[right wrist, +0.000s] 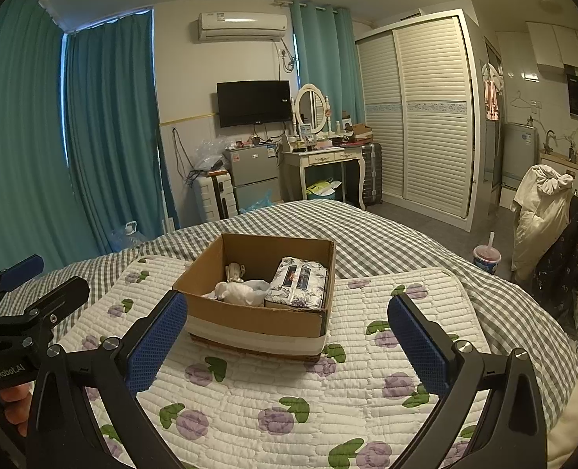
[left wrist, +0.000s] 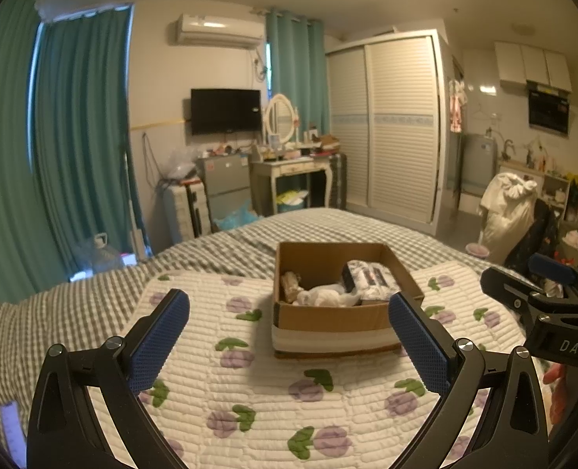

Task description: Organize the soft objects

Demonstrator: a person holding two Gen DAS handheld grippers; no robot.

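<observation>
An open cardboard box [left wrist: 328,318] [right wrist: 249,318] stands on a white quilted mat with purple flowers [left wrist: 249,391] [right wrist: 289,391] on the bed. Inside lie a floral tissue pack [left wrist: 371,279] [right wrist: 298,281], a crumpled white soft item [left wrist: 328,295] [right wrist: 238,293] and a small beige item [left wrist: 290,283] [right wrist: 235,271]. My left gripper [left wrist: 289,336] is open and empty, in front of the box. My right gripper [right wrist: 287,340] is open and empty, just in front of the box. Each gripper shows at the edge of the other's view, the right [left wrist: 543,305] and the left [right wrist: 27,305].
The bed has a grey checked sheet [left wrist: 210,250] [right wrist: 386,242]. Beyond its foot are a suitcase [right wrist: 214,197], a small fridge [right wrist: 253,176], a dressing table [right wrist: 324,160] and a wardrobe [right wrist: 425,117]. A chair piled with clothes [right wrist: 543,215] and a drink cup [right wrist: 486,258] are at the right.
</observation>
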